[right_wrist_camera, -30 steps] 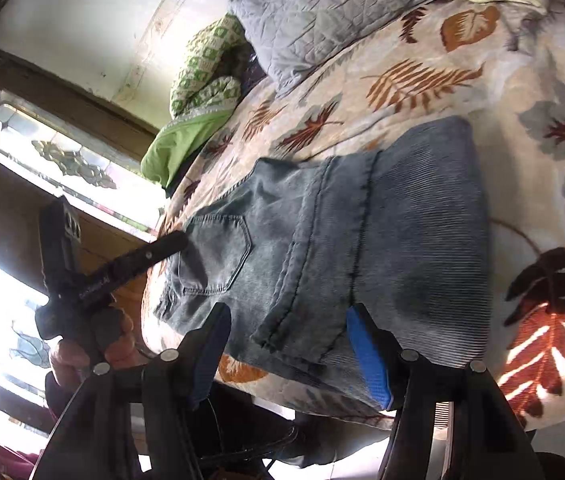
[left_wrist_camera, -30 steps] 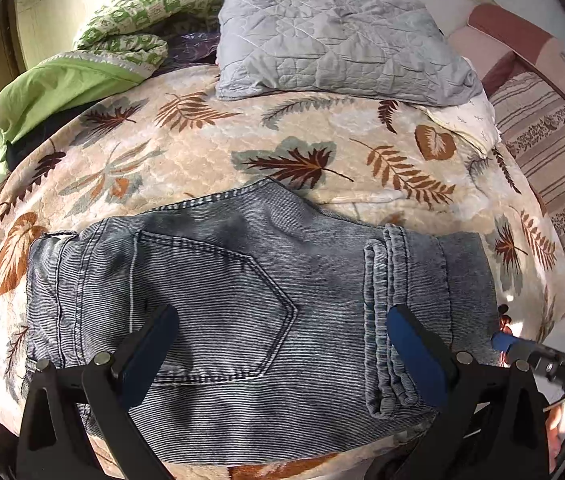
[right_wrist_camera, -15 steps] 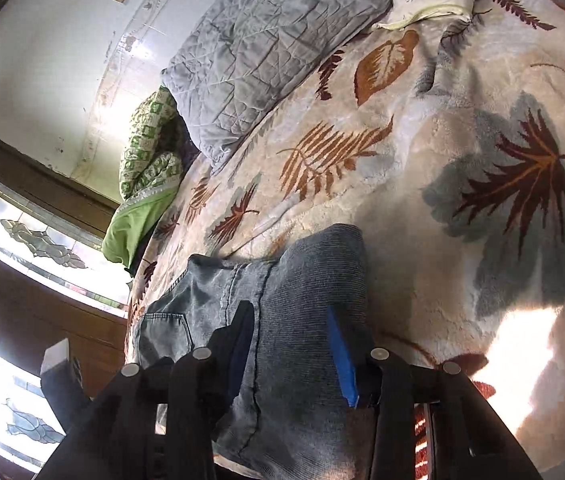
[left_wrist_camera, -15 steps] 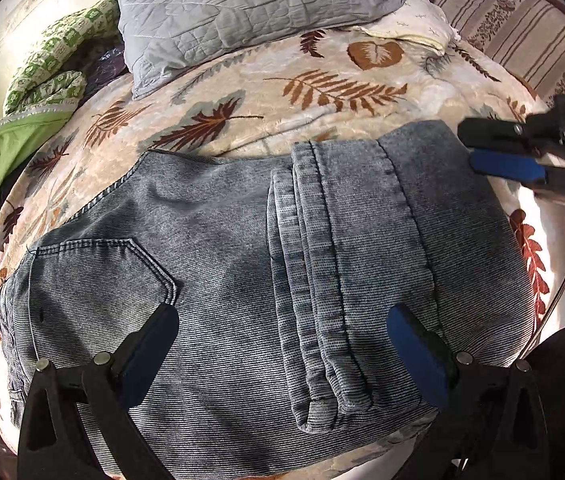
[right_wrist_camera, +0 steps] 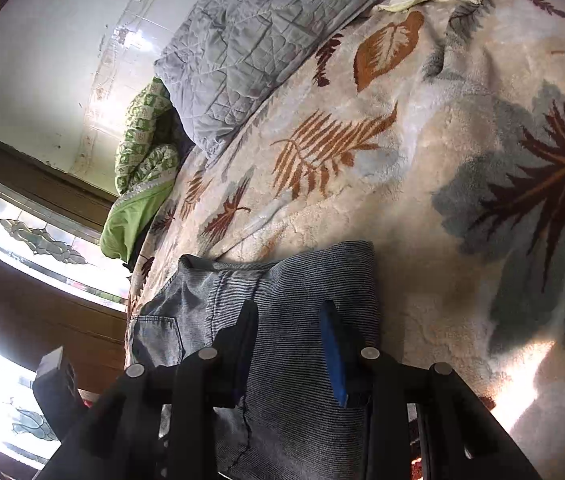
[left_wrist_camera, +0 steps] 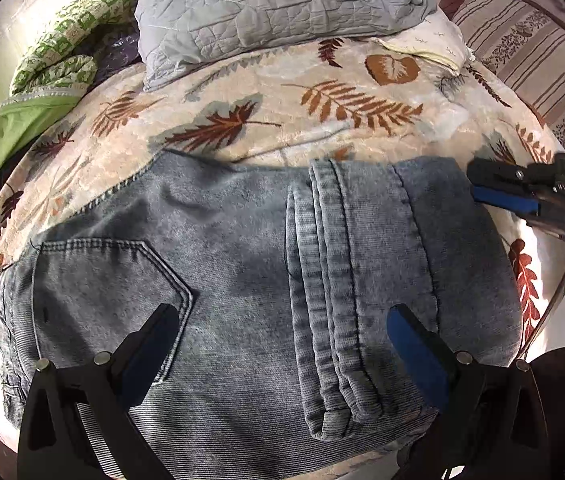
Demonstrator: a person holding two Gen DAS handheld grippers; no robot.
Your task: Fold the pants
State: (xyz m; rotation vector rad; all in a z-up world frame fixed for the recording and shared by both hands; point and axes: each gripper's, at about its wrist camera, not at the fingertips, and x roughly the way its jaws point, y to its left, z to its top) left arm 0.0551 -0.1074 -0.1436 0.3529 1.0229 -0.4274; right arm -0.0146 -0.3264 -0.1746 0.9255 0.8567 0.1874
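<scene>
Our jeans [left_wrist_camera: 242,280] lay partly folded on the bedspread [left_wrist_camera: 282,120]. Left gripper [left_wrist_camera: 282,332] hovered spread; right gripper [right_wrist_camera: 288,344] straddled the folded end, 2 fingers part-closed. Next: pinch and fold across.

Hard sunlight blows out the window [right_wrist_camera: 22,236] at left, shadows fall deep, and fisheye edges bend.

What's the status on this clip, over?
Left gripper open above the folded jeans. Right gripper open at their fold edge. Jeans flat on leaf-print blanket; nothing blocking.
</scene>
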